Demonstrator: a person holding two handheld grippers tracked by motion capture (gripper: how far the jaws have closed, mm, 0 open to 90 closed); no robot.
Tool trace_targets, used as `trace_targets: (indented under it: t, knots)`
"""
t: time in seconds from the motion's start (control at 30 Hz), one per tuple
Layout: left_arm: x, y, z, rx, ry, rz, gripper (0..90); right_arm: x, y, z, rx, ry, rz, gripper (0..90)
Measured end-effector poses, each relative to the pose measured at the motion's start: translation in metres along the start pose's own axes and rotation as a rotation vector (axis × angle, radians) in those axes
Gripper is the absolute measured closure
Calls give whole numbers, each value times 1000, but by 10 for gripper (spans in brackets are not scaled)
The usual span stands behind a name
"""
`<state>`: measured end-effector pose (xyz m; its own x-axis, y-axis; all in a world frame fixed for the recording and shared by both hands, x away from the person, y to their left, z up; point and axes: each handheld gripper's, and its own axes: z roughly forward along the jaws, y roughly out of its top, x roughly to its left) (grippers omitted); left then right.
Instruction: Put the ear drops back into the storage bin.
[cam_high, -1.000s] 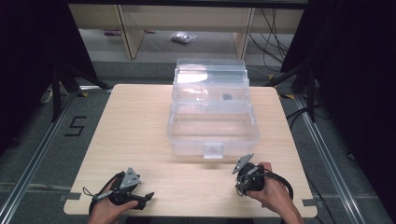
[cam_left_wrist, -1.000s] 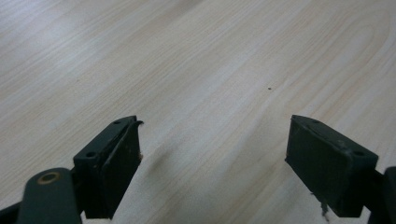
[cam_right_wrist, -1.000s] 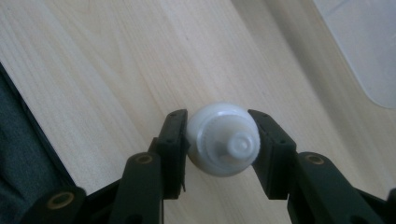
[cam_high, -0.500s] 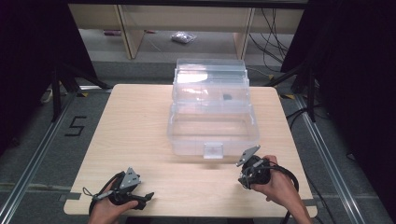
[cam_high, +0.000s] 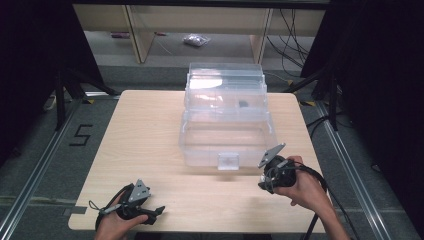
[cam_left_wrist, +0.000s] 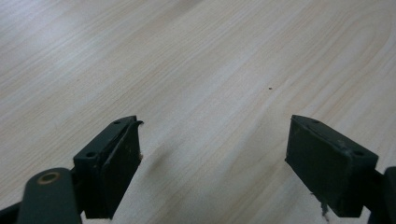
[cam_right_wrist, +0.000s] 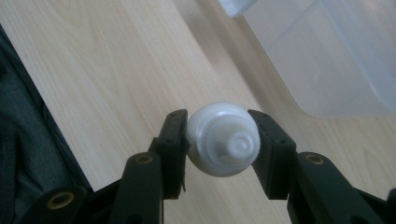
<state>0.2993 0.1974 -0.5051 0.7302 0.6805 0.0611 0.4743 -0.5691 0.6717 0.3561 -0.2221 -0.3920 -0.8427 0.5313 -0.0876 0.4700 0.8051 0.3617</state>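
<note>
My right gripper (cam_right_wrist: 223, 140) is clenched on a small white rounded plastic bottle (cam_right_wrist: 223, 139), both black jaws pressed against its sides, and the bottle's capped end faces back toward my camera, so I see the nozzle head-on. In the right gripper view the bottle sits squarely between the jaw tips, held above the pale wooden tabletop (cam_right_wrist: 116, 70), with the clear plastic storage box (cam_right_wrist: 336, 56) ahead of the tool and off to its right, apart from the bottle. In the high view my right gripper (cam_high: 272, 175) rides in the person's right hand (cam_high: 300, 187), just in front of the near right corner of the clear box (cam_high: 227, 125), close to it but not touching as far as I can tell; the bottle itself is too small to make out there. The box stands open at mid-table, its upper tiers stepped away toward the far side. My left gripper (cam_left_wrist: 212, 158) is released, jaws spread wide with nothing between them but bare wood close beneath. In the high view the left gripper (cam_high: 134, 202) lies low at the table's near left edge, held in the left hand (cam_high: 117, 222), well apart from the box and from the other tool.
</note>
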Motion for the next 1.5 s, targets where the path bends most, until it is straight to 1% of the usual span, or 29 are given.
trace_targets:
  t: [0.07, 0.1, 0.2, 0.23, 0.27, 0.3, 0.33, 0.5, 0.53, 0.6, 0.63, 0.67, 0.7, 0.77, 0.8, 0.87, 0.9, 0.97, 1.0, 1.03, 1.13, 1.2, 1.27, 1.3, 1.33, 1.37, 1.43, 1.47, 1.5]
  knots:
    - [0, 0, 0, 3, -3, -11, 173, -1, 1, -2, 4, 7, 8, 601]
    - [-2, -1, 2, -17, 3, -34, 173, -6, 4, -7, 0, 9, 6, 600]
    - [-2, 0, 2, -15, -2, -30, 173, -11, 7, -11, -3, 12, 3, 601]
    - [0, 0, 0, 3, -5, -9, 173, -13, 9, -13, -5, 13, 9, 600]
    - [1, 0, 0, 3, -1, 2, 173, -17, 13, -18, -5, 11, 11, 600]
    - [-1, 0, 1, -11, 6, -17, 173, -17, 13, -18, -5, 11, 11, 600]
    - [0, 0, 0, 2, -5, -11, 173, -22, 17, -23, -9, 17, 13, 601]
    - [1, 0, 0, 6, -2, 3, 173, -32, 26, -33, -13, 13, 12, 601]
    - [0, 0, 0, 3, -5, -5, 173, -34, 29, -36, -15, 15, 15, 601]
    - [1, 0, 0, 5, 2, 2, 173, -41, 36, -43, -15, 5, 24, 601]
    - [-1, 0, 1, -12, 5, -18, 173, -45, 38, -44, -17, 0, 19, 601]
    - [-1, 0, 1, -12, 5, -18, 173, -45, 38, -44, -17, 0, 19, 601]
    - [0, 0, 0, 6, -6, -10, 173, -47, 40, -45, -16, -2, 19, 601]
    - [0, 0, 1, -9, 5, -17, 173, -55, 49, -46, -8, -6, 27, 601]
    - [0, 0, 1, -9, 5, -17, 173, -55, 49, -46, -8, -6, 27, 601]
    - [-1, 0, 1, -15, 1, -21, 173, -58, 52, -45, -4, -6, 43, 601]
    - [0, 0, 1, 4, -6, -10, 173, -61, 55, -45, -2, -10, 46, 601]
    - [0, 0, 0, 4, -6, -10, 173, -69, 60, -41, 3, -13, 57, 601]
    - [0, 0, 0, 4, -6, -10, 173, -69, 60, -41, 3, -13, 57, 601]
    - [0, 0, 1, 3, -7, -12, 173, -76, 64, -37, 12, -13, 65, 601]
    - [1, 0, 0, 4, -5, -2, 173, -81, 67, -34, 21, -12, 82, 601]
    - [-1, 0, 1, -14, 4, -20, 173, -89, 70, -27, 26, -13, 101, 601]
    - [0, 0, 1, -9, -1, -17, 173, -94, 72, -21, 39, -18, 108, 601]
    - [2, 0, 0, 12, -5, 7, 173, -100, 74, -13, 48, -19, 122, 600]
    - [1, 0, 0, 11, -4, 6, 173, -100, 74, -13, 48, -19, 122, 600]
    - [0, 0, 2, -14, 2, -22, 173, -103, 75, -10, 50, -14, 124, 601]
    - [0, 0, 1, -10, -2, -17, 173, -107, 77, -3, 57, -11, 137, 601]
    - [2, 0, -1, 11, -5, 6, 173, -109, 78, 0, 61, -8, 151, 601]
    - [1, 0, 0, 4, -3, -4, 173, -112, 78, 5, 66, -4, 158, 601]
